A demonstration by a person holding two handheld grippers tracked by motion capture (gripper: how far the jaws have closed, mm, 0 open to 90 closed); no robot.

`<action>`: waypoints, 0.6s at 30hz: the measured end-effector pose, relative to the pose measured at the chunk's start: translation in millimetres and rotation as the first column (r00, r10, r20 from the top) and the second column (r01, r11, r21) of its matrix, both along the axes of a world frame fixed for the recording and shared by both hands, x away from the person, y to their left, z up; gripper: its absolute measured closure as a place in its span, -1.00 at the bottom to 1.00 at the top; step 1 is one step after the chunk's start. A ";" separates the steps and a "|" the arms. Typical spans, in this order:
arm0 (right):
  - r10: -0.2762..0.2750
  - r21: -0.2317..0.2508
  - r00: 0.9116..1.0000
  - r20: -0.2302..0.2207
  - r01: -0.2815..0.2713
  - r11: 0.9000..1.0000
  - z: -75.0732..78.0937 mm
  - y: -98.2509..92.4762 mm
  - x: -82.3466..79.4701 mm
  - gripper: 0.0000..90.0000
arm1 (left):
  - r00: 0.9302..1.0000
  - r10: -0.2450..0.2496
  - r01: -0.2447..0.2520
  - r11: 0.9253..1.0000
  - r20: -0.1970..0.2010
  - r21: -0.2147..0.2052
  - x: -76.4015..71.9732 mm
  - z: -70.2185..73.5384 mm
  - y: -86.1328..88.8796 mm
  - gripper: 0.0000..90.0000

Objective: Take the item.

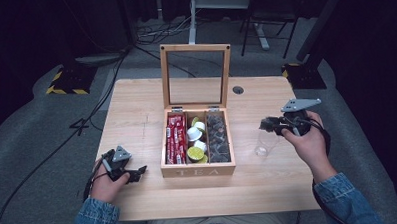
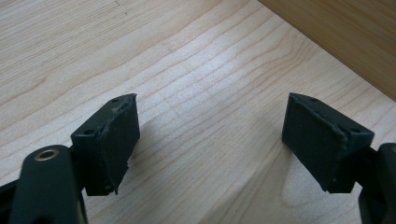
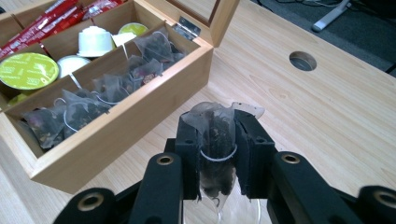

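Tea bag (image 3: 215,140) pinched in right tool (image 3: 215,154), over glass (image 1: 264,143)

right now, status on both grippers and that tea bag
Right gripper jaws shut on translucent pyramid tea bag, above clear glass cup. Left gripper jaws open, empty, low over pale wooden table. Nothing between bag and cup.
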State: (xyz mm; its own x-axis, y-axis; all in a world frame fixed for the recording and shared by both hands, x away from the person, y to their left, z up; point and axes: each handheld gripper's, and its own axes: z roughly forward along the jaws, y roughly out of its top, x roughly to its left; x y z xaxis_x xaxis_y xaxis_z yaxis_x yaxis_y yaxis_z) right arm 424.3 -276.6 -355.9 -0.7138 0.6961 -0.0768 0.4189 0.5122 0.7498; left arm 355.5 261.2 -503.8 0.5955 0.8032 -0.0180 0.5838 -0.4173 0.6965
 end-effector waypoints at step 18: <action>-0.011 -0.084 0.999 -0.050 0.007 0.996 -21.9 -5.5 0.0 0.62 | 1.000 0.000 0.000 1.000 0.001 0.001 0.1 0.0 0.1 -0.57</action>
